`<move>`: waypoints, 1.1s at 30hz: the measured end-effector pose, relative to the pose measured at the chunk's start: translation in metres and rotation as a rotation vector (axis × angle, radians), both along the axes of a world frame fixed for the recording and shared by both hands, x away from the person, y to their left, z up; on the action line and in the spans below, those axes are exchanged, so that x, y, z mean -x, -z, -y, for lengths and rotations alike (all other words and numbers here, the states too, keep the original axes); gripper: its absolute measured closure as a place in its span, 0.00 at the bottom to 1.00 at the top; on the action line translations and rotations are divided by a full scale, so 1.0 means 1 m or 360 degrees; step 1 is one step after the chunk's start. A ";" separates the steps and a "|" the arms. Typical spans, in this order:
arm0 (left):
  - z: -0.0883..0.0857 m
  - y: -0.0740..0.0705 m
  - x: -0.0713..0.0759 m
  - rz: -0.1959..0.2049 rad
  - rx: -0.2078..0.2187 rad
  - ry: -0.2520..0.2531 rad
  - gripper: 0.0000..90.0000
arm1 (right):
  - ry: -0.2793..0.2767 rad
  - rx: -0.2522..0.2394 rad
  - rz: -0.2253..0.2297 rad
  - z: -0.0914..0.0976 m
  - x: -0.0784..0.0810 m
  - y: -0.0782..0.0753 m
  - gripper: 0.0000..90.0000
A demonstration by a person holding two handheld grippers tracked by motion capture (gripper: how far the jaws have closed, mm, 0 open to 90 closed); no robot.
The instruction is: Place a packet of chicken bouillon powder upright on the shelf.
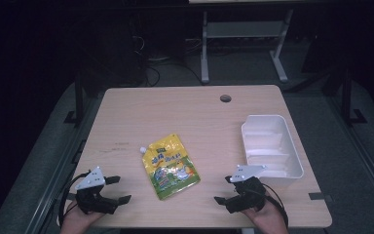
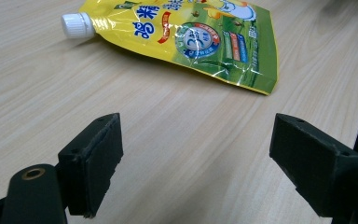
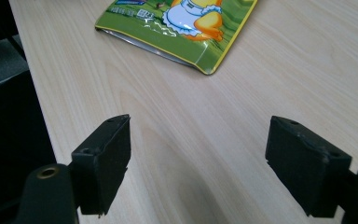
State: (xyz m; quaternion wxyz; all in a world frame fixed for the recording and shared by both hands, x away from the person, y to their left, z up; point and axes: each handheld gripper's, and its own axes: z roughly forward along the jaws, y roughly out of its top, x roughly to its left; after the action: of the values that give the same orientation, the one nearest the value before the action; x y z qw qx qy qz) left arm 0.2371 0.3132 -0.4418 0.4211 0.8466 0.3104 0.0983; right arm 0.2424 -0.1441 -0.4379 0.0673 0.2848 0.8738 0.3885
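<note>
— The tabletop (image 1: pixel 126 117)?
— Pale wood in a dark room; yellow pouch (image 1: pixel 170 165) mid-front, white bin (image 1: pixel 292 156) by the right edge.
— Grippers?
— Left gripper (image 1: pixel 116 189) and right gripper (image 1: pixel 226 190) at the front edge — both wide open, empty.

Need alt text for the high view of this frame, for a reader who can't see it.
A yellow-green spouted pouch lies flat mid-table on a light wooden table, with an empty white bin to its right. Near the front edge, the left gripper and right gripper, both open, flank the pouch.
</note>
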 end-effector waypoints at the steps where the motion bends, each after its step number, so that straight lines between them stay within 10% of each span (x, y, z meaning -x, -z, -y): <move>1: 0.000 0.000 0.000 -0.0003 0.0001 0.0002 0.18 | 0.0001 -0.0005 0.0004 -0.001 0.000 -0.001 0.23; 33: -0.006 -0.001 -0.006 -0.0022 -0.0015 -0.0059 0.23 | -0.0093 0.0006 -0.0163 -0.073 -0.083 -0.042 0.20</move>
State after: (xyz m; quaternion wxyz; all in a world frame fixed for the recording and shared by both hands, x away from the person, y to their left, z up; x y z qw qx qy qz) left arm 0.2434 0.3188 -0.4409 0.4131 0.8433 0.3285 0.1017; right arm 0.3252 -0.0709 -0.3957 0.0116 0.2786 0.8847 0.3736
